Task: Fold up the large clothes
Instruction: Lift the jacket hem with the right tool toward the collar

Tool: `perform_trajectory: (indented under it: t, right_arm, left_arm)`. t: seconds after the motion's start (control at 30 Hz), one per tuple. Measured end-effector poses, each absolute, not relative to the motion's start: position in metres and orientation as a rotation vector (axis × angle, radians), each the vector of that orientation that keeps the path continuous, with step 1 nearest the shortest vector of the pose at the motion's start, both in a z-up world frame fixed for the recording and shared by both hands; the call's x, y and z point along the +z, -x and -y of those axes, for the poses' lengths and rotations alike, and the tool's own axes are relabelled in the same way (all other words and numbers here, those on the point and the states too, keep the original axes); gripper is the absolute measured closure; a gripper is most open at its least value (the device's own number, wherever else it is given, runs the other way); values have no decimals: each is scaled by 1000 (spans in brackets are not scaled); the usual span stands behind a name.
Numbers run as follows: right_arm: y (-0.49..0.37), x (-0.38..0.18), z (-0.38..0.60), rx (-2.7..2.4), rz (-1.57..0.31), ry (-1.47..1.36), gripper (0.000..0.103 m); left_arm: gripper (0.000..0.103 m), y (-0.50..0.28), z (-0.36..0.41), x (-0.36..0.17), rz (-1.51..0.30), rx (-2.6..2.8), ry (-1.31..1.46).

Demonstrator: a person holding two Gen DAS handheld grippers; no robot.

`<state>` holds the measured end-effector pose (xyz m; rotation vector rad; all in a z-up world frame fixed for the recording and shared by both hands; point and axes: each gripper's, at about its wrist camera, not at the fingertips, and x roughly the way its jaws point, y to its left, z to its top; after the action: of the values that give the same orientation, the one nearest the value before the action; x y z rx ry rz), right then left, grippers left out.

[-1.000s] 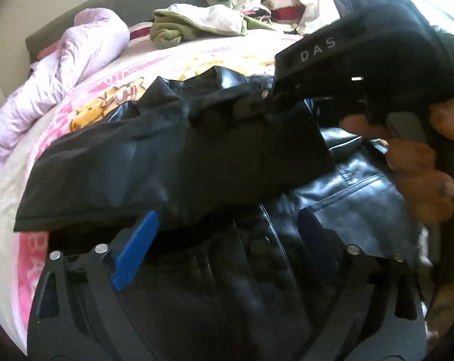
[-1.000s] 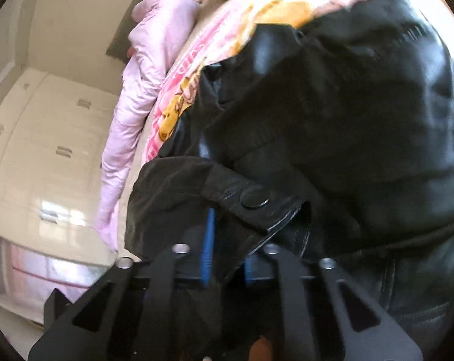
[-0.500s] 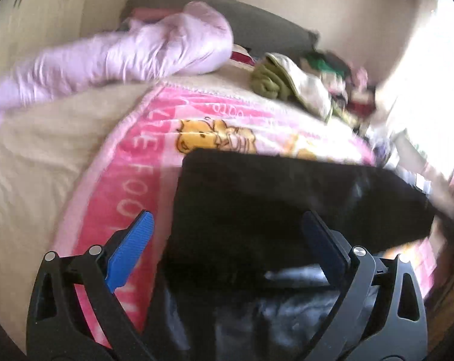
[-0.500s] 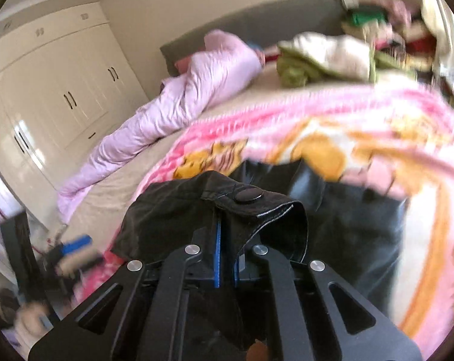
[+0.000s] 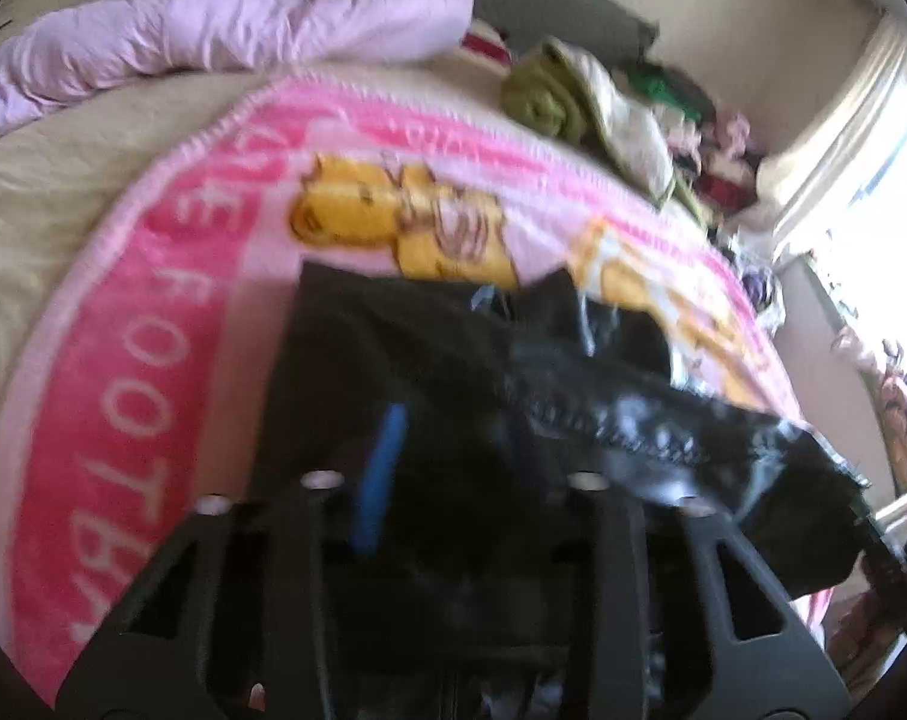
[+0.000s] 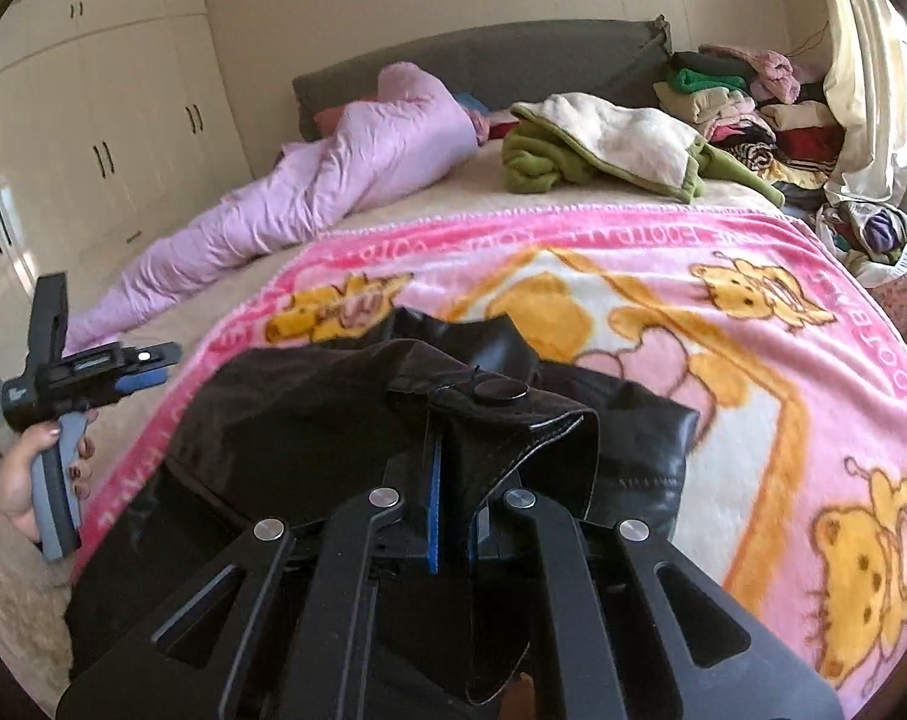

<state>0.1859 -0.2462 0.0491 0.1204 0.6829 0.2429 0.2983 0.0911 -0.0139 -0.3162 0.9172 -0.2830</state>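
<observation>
A black leather jacket (image 6: 309, 420) lies on the pink cartoon blanket (image 6: 753, 312) on the bed. My right gripper (image 6: 450, 480) is shut on the jacket's snap-button cuff (image 6: 501, 402) and holds it up. In the blurred left wrist view the jacket (image 5: 453, 360) fills the space between the fingers of my left gripper (image 5: 447, 450). The jaws stand narrowed on the leather, with a zipper edge (image 5: 633, 420) running off to the right. In the right wrist view the left gripper (image 6: 87, 372) shows at the far left in a hand, at the bed's left edge.
A lilac duvet (image 6: 309, 180) lies along the bed's left side. A green and cream blanket (image 6: 603, 144) and stacked clothes (image 6: 735, 102) sit at the head, right. White wardrobes (image 6: 93, 120) stand on the left. A curtain (image 6: 867, 60) hangs at the right.
My left gripper's jaws have closed in on the jacket from wide open. My right gripper has lifted the cuff and turned level with the bed.
</observation>
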Motion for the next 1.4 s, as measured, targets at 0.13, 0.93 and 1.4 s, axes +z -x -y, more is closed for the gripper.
perform_trajectory:
  t: [0.13, 0.93, 1.4]
  right_arm:
    - [-188, 34, 254, 230, -717, -135, 97]
    - [-222, -11, 308, 216, -825, -625, 89]
    - [-200, 2, 286, 6, -811, -294, 42]
  left_arm:
    - [92, -298, -68, -41, -983, -262, 213]
    - [92, -293, -58, -59, -948, -273, 153]
    - [91, -282, -58, -33, -863, -297, 161]
